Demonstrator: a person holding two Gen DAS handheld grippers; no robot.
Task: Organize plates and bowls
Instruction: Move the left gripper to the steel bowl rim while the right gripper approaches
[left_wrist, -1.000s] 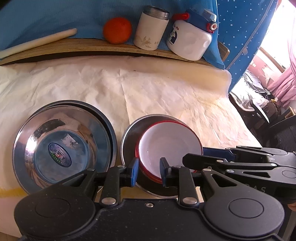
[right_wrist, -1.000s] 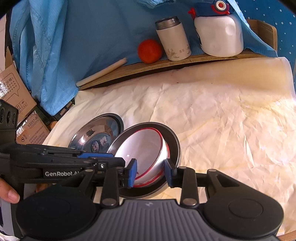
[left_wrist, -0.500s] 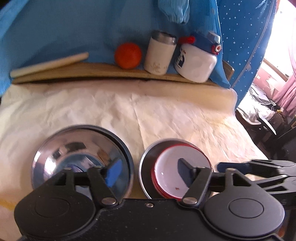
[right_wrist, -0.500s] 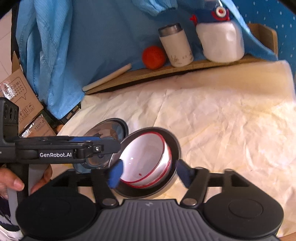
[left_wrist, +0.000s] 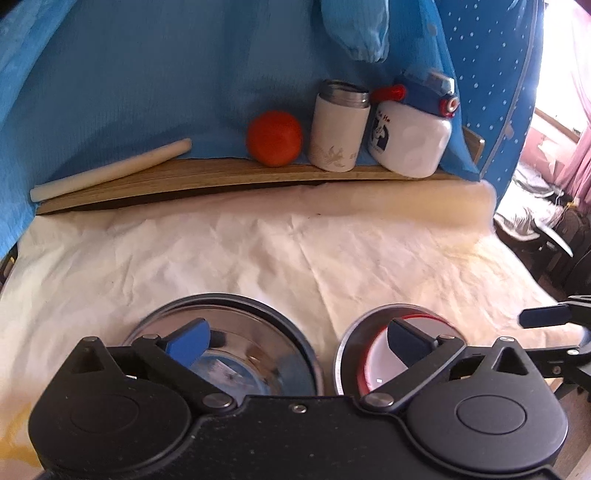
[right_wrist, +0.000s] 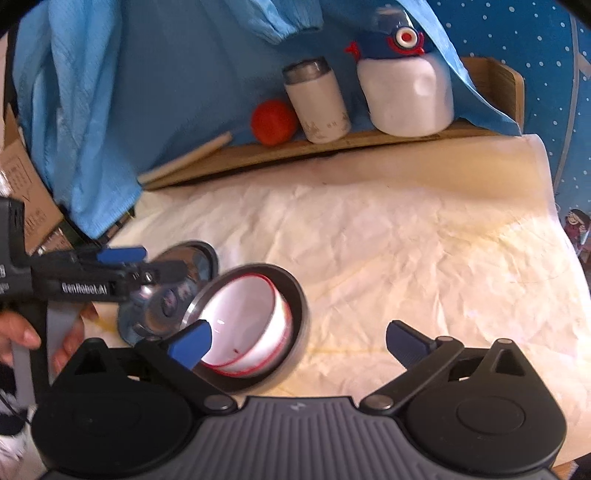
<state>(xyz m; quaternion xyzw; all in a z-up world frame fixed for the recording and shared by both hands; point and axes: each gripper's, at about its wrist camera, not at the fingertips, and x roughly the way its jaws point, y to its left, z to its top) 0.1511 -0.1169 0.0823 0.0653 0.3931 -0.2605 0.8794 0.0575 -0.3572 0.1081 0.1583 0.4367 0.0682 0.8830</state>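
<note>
1. Left wrist view: the left tool (left_wrist: 297, 341) is spreading its jaws wide, gripping nothing; its blue pads (left_wrist: 186, 345) hang above two dishes.
2. A steel bowl (left_wrist: 255, 354) sits in a dark plate on the cream-covered surface (left_wrist: 295, 254), left of a white bowl (left_wrist: 376, 369) with a red rim.
3. Right wrist view: the right tool (right_wrist: 297, 341) is also spreading its jaws, nothing between them.
4. The white bowl (right_wrist: 243, 317) rests inside a dark-rimmed metal dish (right_wrist: 295, 291), just beside the steel bowl (right_wrist: 166, 295).
5. A hand (right_wrist: 22, 332) holds the left tool (right_wrist: 155, 266) over the steel bowl.
6. On the shelf (left_wrist: 221, 181) behind stand an orange (left_wrist: 274, 137), a white flask (left_wrist: 338, 131) and a white bottle (left_wrist: 410, 136).
</note>
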